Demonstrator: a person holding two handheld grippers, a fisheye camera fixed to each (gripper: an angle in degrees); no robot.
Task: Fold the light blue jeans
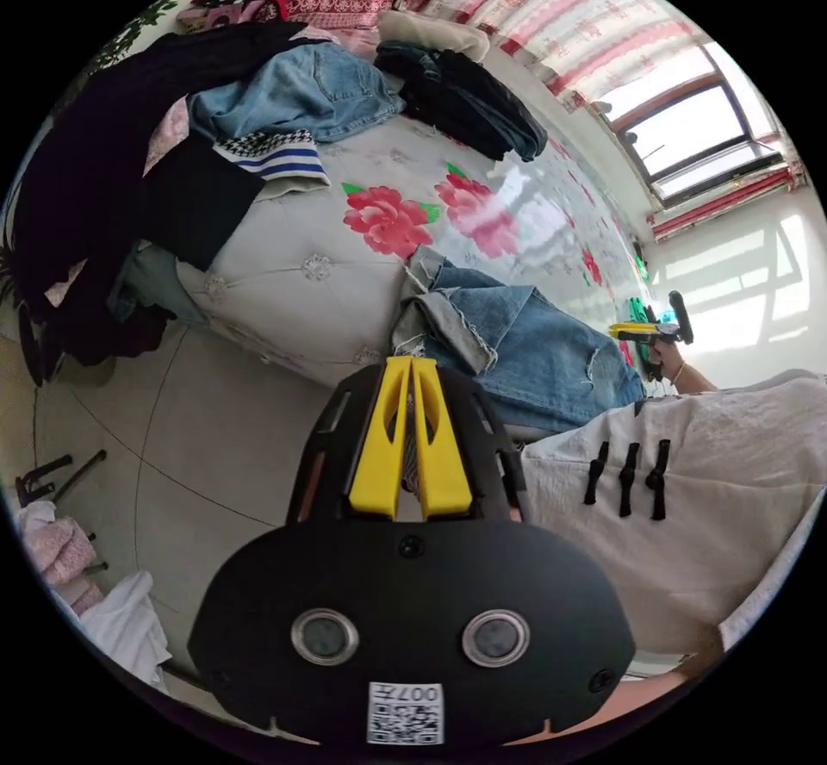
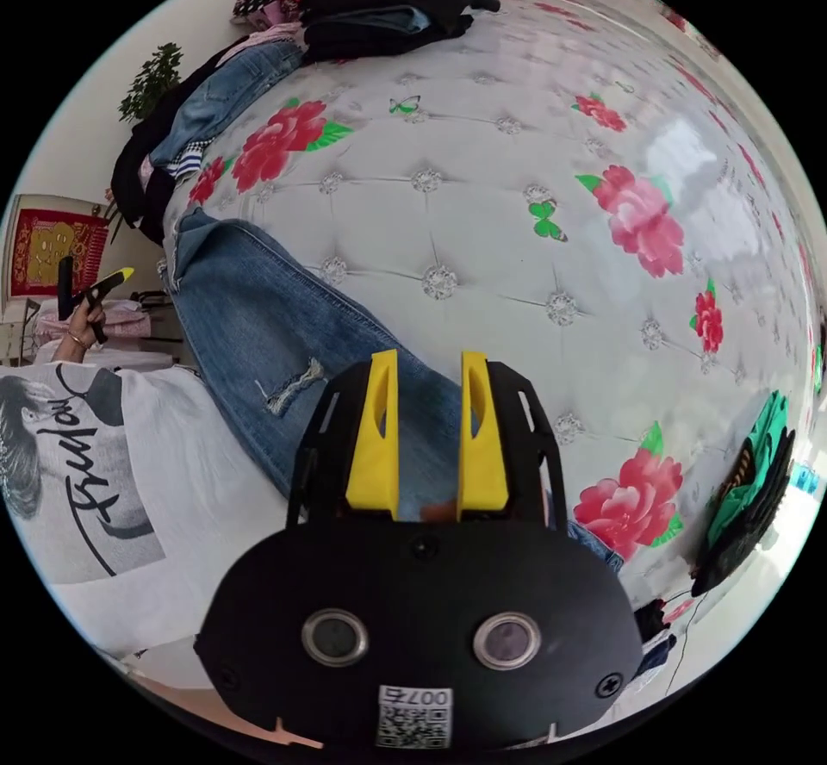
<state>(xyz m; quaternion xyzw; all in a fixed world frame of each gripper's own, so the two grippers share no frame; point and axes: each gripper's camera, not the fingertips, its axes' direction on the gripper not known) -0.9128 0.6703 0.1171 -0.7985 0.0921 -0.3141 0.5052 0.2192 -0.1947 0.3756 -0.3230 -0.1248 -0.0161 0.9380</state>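
The light blue jeans [image 2: 258, 326] lie along the near edge of the bed [image 2: 482, 222], running from centre left toward the bottom centre of the right gripper view; in the left gripper view their frayed hems [image 1: 431, 300] sit at frame centre, bunched and partly turned over. The right hand-held gripper [image 2: 428, 433] hovers above the denim with its yellow jaws apart and nothing between them. The left hand-held gripper [image 1: 411, 438] has its jaws drawn together, with a thin strip of something visible in the gap; whether that is jeans fabric cannot be told. The person's white top [image 2: 129, 472] presses close to the bed edge at lower left. A pile of other clothes [image 1: 284, 93], including a second blue denim garment, occupies the upper left of the left gripper view. Likely risks, as a judgement: the rumpled hems may be folded in as they lie, leaving an uneven crease; a grip on a single layer could drag the legs apart; and fabric lying at the mattress edge may slide toward the floor [image 1: 172, 472] if pulled outward.
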